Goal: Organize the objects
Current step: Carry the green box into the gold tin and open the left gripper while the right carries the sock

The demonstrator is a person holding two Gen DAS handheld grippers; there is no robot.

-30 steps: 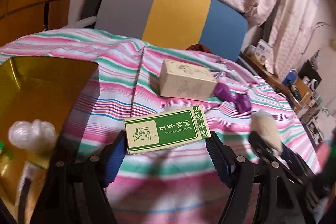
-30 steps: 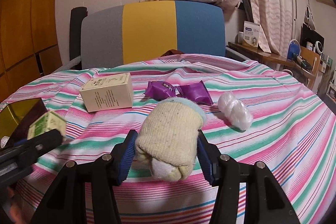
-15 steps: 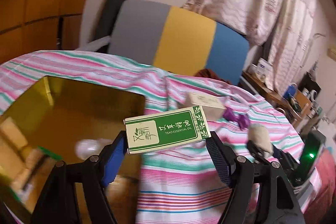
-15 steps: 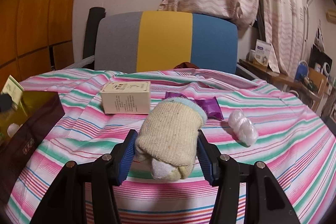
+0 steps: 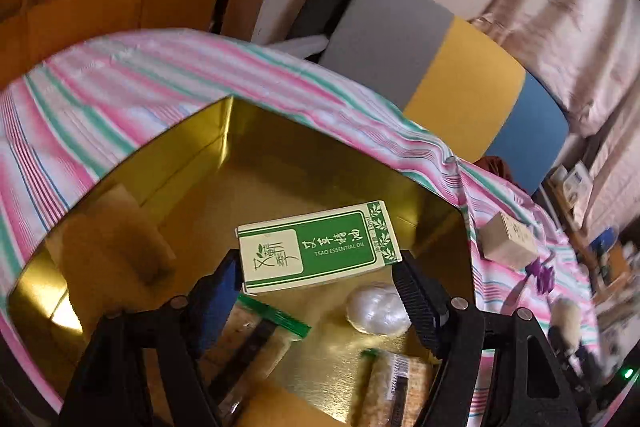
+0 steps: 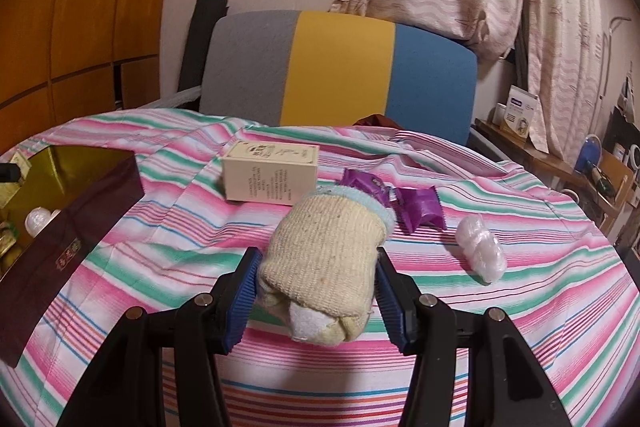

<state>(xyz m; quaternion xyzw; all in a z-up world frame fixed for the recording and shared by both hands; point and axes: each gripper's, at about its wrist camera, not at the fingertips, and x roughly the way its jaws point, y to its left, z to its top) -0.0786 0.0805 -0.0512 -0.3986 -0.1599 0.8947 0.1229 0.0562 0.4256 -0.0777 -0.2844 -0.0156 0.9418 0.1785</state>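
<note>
My left gripper (image 5: 318,281) is shut on a green and cream essential oil box (image 5: 316,247) and holds it over the open gold-lined box (image 5: 192,163). Inside that box lie a white wrapped ball (image 5: 378,309) and snack packets (image 5: 256,339). My right gripper (image 6: 316,291) is shut on a rolled cream sock (image 6: 328,259) above the striped cloth. In the right wrist view the gold box (image 6: 80,219) stands at the left, with a beige carton (image 6: 270,177), purple wrappers (image 6: 400,205) and a white wrapped bundle (image 6: 482,249) on the cloth.
The table wears a pink, green and white striped cloth (image 6: 480,327). A grey, yellow and blue chair back (image 6: 340,75) stands behind it. A cluttered shelf (image 6: 560,163) and curtains are at the right. An orange wooden wall is at the left.
My left gripper has carried the essential oil box leftward, from above the striped cloth to over the gold box interior. My right gripper still holds the sock and has shifted slightly.
</note>
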